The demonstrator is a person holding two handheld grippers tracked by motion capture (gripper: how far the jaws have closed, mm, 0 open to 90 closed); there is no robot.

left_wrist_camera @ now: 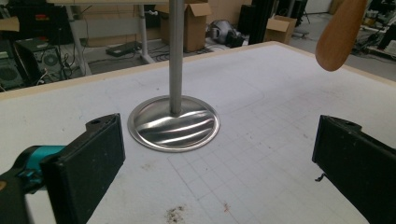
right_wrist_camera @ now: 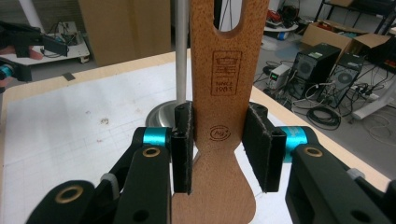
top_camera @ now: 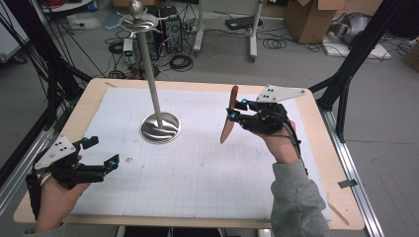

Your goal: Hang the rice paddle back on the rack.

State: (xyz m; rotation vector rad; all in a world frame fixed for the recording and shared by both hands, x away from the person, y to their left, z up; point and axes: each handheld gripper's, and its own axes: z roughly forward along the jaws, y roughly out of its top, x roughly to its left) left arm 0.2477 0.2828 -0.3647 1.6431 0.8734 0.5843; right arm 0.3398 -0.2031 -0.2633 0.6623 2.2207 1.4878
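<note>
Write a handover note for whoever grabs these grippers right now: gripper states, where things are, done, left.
Right gripper: shut on the wooden spatula, held roughly upright above the table, slotted end up, right of the metal stand.
Left gripper: open, nothing between the jaws, low at the near left of the table, pointing toward the stand's base.
Done: spatula picked up and clear of the mat.
Left: probably hanging the spatula on a hook at the stand's top; it is not there yet. The hooks look bare.

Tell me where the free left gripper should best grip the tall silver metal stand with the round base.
Probably the thin upright pole, low down, approached level from the left gripper side with open jaws either side. The round base lies too flat and wide for the jaws.
</note>
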